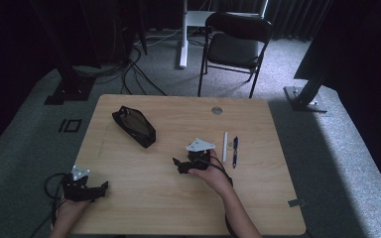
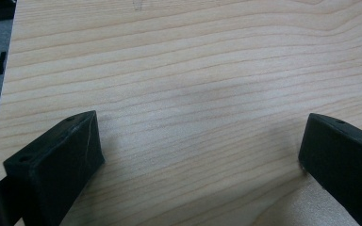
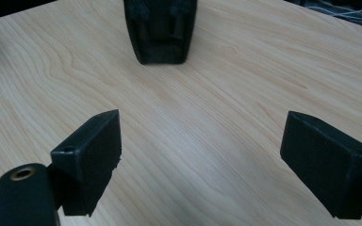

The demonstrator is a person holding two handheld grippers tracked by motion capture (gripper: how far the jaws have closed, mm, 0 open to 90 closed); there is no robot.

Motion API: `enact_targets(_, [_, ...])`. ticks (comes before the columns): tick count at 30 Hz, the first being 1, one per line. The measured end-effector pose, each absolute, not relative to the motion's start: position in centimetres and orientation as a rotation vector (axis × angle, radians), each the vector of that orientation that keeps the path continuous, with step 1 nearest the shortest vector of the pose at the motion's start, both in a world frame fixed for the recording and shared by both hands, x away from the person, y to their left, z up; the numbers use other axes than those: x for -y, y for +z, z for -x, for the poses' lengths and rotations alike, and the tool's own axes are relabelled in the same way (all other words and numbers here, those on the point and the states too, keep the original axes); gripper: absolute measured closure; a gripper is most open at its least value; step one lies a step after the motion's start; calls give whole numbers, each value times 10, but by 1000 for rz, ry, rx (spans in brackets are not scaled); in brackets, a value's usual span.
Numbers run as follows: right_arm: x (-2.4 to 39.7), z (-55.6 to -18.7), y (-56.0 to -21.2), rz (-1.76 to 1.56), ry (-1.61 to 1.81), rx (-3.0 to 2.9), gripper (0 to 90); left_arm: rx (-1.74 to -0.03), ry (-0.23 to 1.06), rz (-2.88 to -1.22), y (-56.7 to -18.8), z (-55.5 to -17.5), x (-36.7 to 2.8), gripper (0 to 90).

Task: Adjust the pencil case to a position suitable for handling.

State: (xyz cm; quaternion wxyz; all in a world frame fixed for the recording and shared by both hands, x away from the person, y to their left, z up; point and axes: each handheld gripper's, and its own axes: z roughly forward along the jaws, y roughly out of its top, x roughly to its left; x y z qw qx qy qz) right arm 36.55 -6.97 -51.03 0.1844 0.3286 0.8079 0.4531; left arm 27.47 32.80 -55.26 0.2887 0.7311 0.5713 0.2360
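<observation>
High view puts your right hand-held gripper (image 1: 179, 164) mid-bench, jaws apart and empty, aimed toward the black zipped fabric pencil pouch (image 1: 134, 126) at its 10 o'clock. The white pen (image 1: 224, 146) and blue pen (image 1: 235, 150) lie at 3 o'clock, apparently unpacked. Your left hand-held gripper (image 1: 102, 187) rests apart, empty, at the light wooden bench (image 1: 258, 198)'s 7 o'clock.

— What do we have in front of us?

— We see a black pouch (image 1: 134, 126), long, flat on the table (image 1: 178, 198), left of centre toward the far edge, lying at a slant.

— And its near end?

— In the right gripper view we face that narrow, rounded end (image 3: 160, 33).
</observation>
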Motion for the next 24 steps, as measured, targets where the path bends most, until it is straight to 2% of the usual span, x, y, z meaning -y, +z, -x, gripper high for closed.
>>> enact_targets(24, [3, -382, -513, -882, 1362, -2294, 131, -1524, 630, -1952, -553, -275, -328, 3])
